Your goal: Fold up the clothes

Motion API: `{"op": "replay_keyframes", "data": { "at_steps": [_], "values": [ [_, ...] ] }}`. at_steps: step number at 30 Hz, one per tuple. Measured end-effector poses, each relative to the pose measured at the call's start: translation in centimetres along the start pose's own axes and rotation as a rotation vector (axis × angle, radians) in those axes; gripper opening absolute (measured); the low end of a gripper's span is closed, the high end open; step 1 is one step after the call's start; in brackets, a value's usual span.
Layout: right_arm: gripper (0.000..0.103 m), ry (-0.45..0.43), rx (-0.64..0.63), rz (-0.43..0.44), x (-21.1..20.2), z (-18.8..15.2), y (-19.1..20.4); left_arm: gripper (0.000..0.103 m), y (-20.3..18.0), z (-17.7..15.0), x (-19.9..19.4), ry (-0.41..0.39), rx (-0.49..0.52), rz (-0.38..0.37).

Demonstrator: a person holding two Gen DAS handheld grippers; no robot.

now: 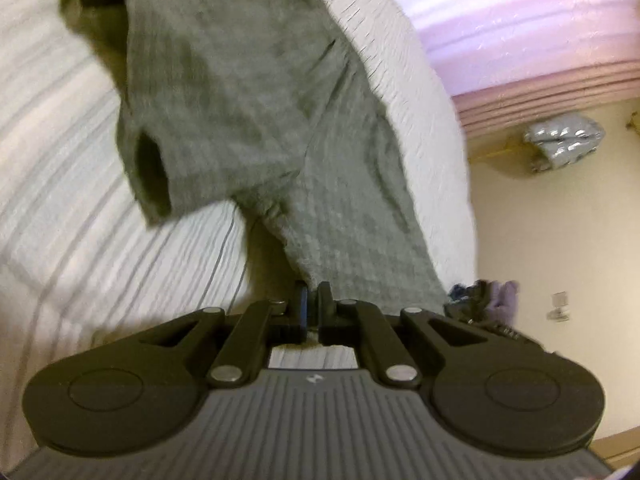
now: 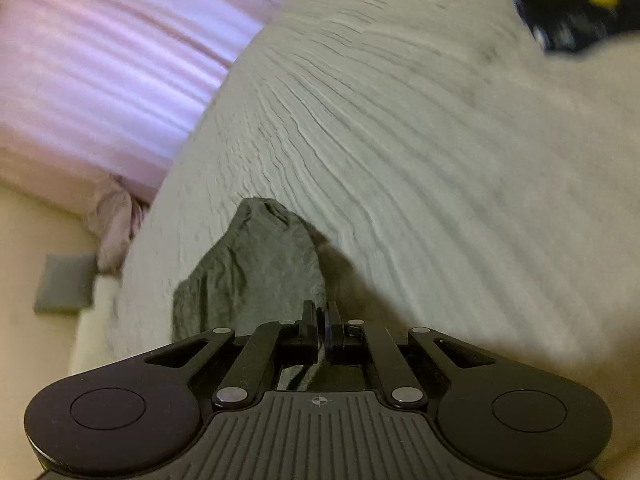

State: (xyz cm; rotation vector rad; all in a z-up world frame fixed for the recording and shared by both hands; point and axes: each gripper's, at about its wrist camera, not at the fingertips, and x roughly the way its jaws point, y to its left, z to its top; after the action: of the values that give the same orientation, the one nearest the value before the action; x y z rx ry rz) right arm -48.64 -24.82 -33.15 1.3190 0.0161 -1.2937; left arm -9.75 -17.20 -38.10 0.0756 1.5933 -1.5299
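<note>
Left wrist: tongs [image 1: 313,294] pinch grey shirt [image 1: 256,92], stretched lengthwise away.

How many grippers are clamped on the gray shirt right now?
2. The left gripper pinches the gray shirt at its near edge; the right gripper pinches a bunched part above the bed.

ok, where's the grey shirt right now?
The grey shirt is spread over the white bedspread, centre in the left wrist view, pinched by both the left gripper and right gripper.
</note>
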Motion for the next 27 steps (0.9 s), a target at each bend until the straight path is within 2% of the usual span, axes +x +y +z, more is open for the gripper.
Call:
{"op": "replay_keyframes", "data": {
  "at_steps": [4, 6, 9, 11, 12, 13, 16, 19, 22, 25, 27],
  "values": [
    [0.002, 0.072, -0.067, -0.096, 2.2, -0.5, -1.2, 0.002, 0.8, -0.8, 1.8, 0.022, -0.043, 0.087],
    [0.002, 0.094, -0.038, -0.143, 3.1, -1.5, -2.4, 0.003, 0.5, -0.9, 1.8, 0.043, -0.017, 0.103],
    [0.005, 0.058, 0.011, -0.174, 2.3, -2.7, -3.0, 0.007, 0.1, -0.8, -0.1, 0.088, 0.069, 0.132],
    [0.025, 0.022, 0.012, -0.234, 1.1, -3.2, -2.2, 0.011, 0.2, -0.6, -2.0, 0.102, 0.122, 0.154],
    [0.041, 0.002, 0.009, -0.256, 0.4, -3.5, -1.6, 0.013, 0.4, -0.4, -3.1, 0.093, 0.132, 0.163],
    [0.045, -0.017, 0.007, -0.268, -0.2, -3.8, -0.9, 0.014, 0.8, 0.4, -4.4, 0.072, 0.134, 0.176],
    [0.046, -0.021, 0.013, -0.210, -1.5, -5.3, 1.5, 0.021, 2.6, 3.8, -7.8, -0.013, 0.113, 0.224],
    [0.045, 0.047, 0.035, -0.095, -0.8, -8.1, 4.0, 0.024, 4.6, 8.6, -10.8, -0.103, 0.110, 0.282],
    [0.045, 0.136, 0.057, 0.006, 1.7, -12.4, 7.3, 0.026, 6.7, 13.4, -12.4, -0.155, 0.102, 0.305],
    [0.045, 0.195, 0.178, 0.074, 4.6, -17.2, 9.5, 0.034, 8.2, 17.8, -13.5, -0.175, 0.105, 0.282],
    [0.045, 0.194, 0.272, 0.093, 6.5, -20.2, 10.3, 0.037, 9.2, 19.9, -13.8, -0.162, 0.132, 0.262]
  ]
}}
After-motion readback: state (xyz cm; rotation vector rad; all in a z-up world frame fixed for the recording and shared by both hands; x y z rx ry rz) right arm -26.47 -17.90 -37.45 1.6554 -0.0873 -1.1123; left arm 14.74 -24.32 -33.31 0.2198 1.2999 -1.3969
